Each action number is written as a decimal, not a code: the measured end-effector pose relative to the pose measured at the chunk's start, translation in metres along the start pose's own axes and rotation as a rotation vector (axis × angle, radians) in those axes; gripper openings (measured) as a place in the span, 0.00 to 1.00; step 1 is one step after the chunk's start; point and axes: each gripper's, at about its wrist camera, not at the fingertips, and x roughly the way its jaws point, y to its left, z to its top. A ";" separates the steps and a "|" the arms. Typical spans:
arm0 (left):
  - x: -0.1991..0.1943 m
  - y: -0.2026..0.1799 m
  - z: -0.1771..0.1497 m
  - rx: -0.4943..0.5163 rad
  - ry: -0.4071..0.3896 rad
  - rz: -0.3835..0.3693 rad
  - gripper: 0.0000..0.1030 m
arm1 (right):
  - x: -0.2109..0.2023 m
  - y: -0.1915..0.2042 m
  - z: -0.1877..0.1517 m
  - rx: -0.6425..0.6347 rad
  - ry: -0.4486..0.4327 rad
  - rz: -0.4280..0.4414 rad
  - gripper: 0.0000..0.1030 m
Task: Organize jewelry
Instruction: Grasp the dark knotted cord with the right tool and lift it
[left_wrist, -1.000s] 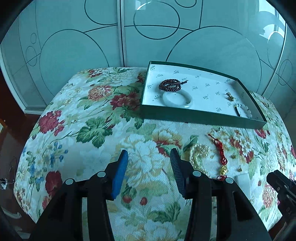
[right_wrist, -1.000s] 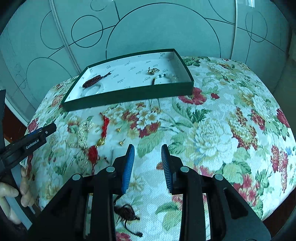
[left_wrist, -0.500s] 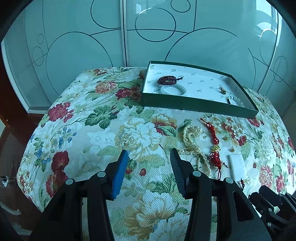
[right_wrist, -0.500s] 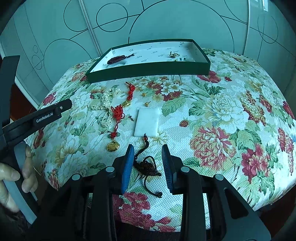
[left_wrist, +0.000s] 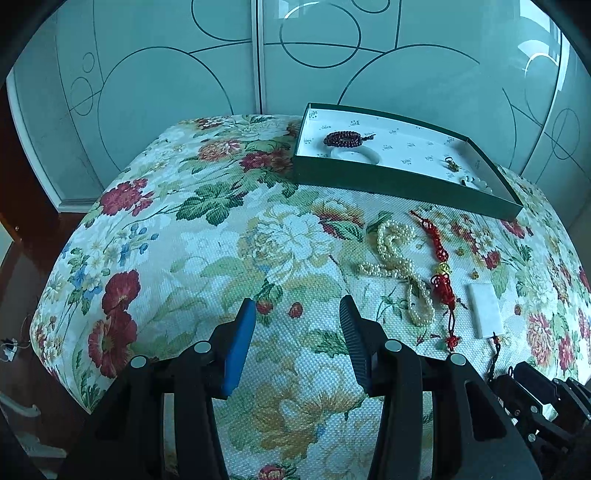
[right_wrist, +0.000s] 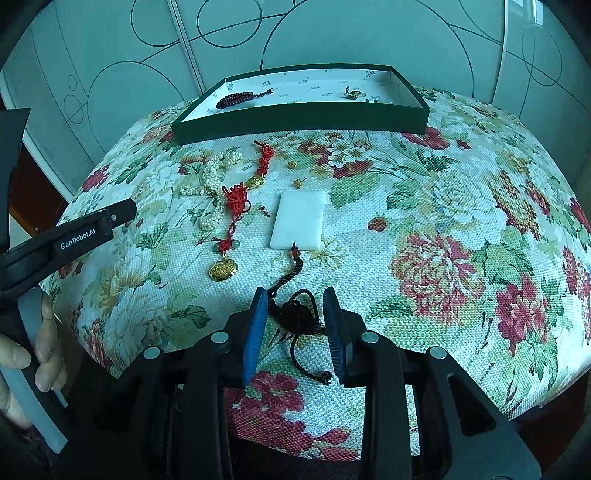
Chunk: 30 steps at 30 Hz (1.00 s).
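Inside the far green cardboard tray (right_wrist: 303, 120) only a dark beaded bracelet (right_wrist: 236, 99) and small pieces lie, while pearls (right_wrist: 212, 177), red tasselled charm (right_wrist: 236, 199) and white stone pendant (right_wrist: 298, 219) wait outside, its black cord (right_wrist: 295, 314) between the open right gripper (right_wrist: 295, 326); the left gripper (left_wrist: 297, 341) gapes empty.

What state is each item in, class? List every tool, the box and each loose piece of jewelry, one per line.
Left tool: open, empty.
Right tool: open, straddling the dark cord.
Green box: lidless, holding some jewelry.
Pearl necklace: loose on the cloth.
Red tassel charm: on the cloth.
White pendant: flat, attached to the dark cord.
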 end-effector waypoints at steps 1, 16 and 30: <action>0.001 0.000 -0.001 0.001 0.004 0.000 0.46 | 0.001 0.000 0.000 -0.001 0.002 -0.001 0.30; 0.002 -0.007 -0.008 0.025 0.016 -0.006 0.46 | 0.005 0.012 -0.006 -0.113 -0.018 -0.084 0.15; 0.003 -0.013 -0.010 0.047 0.018 -0.021 0.46 | -0.010 -0.005 0.004 -0.017 -0.086 -0.050 0.08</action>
